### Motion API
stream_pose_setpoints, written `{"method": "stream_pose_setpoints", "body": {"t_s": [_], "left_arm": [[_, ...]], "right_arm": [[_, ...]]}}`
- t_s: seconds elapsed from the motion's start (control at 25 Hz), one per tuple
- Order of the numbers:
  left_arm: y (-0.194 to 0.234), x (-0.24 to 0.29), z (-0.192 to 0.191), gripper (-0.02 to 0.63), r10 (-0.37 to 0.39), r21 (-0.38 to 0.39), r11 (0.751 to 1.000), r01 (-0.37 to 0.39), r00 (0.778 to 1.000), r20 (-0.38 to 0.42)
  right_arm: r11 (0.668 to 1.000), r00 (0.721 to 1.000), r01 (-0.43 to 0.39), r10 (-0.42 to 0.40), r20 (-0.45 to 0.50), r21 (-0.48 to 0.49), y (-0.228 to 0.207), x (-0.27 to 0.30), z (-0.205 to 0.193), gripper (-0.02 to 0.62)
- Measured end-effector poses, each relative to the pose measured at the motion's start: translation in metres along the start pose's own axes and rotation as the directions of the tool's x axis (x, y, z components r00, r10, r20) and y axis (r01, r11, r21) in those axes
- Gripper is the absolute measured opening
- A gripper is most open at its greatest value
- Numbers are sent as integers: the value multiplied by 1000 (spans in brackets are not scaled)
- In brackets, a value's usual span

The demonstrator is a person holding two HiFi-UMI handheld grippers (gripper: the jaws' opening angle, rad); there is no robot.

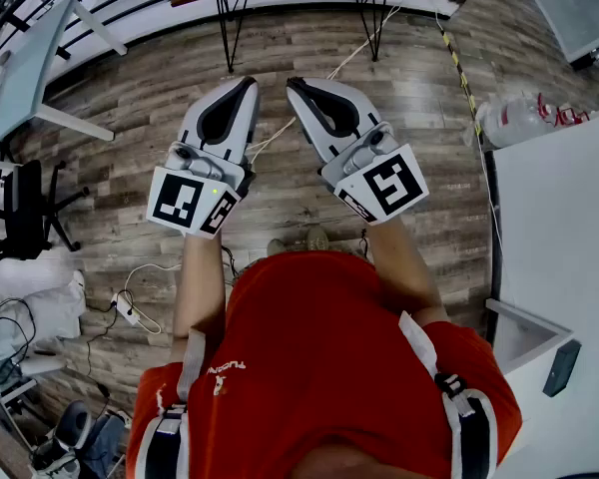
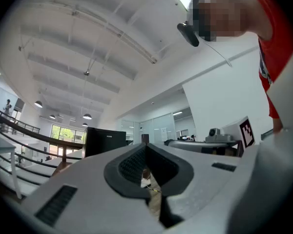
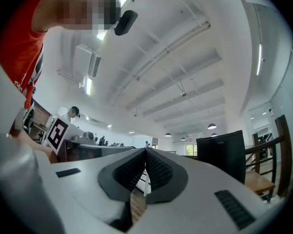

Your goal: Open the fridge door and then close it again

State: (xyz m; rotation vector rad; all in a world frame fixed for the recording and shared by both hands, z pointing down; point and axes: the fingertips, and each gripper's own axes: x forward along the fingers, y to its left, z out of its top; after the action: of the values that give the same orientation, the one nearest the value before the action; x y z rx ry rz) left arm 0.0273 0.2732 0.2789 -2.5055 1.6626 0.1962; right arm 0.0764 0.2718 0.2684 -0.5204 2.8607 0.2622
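Observation:
In the head view I hold both grippers side by side over a wooden floor, in front of a red shirt. My left gripper is shut, its jaws meeting at the tips with nothing between them. My right gripper is shut and empty too. Both point away and slightly upward; the left gripper and right gripper each look at the ceiling and a far office. A tall white box-like body, probably the fridge, stands at the right edge, well apart from both grippers. I cannot make out its door or handle.
A wooden table on black legs stands ahead. At the left are a grey desk and a black office chair. A power strip with cables lies on the floor at lower left. Clear plastic bags sit by the white body.

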Motion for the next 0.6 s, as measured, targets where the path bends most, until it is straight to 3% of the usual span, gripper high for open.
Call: {"method": "stream_pose_setpoints", "body": {"t_s": [0.6], "left_arm": [[-7,45,-11,9,47,8,999,-47,999,0]], "right_arm": [[999,999,-34,33,10,30,-49,-20,-7,26]]}}
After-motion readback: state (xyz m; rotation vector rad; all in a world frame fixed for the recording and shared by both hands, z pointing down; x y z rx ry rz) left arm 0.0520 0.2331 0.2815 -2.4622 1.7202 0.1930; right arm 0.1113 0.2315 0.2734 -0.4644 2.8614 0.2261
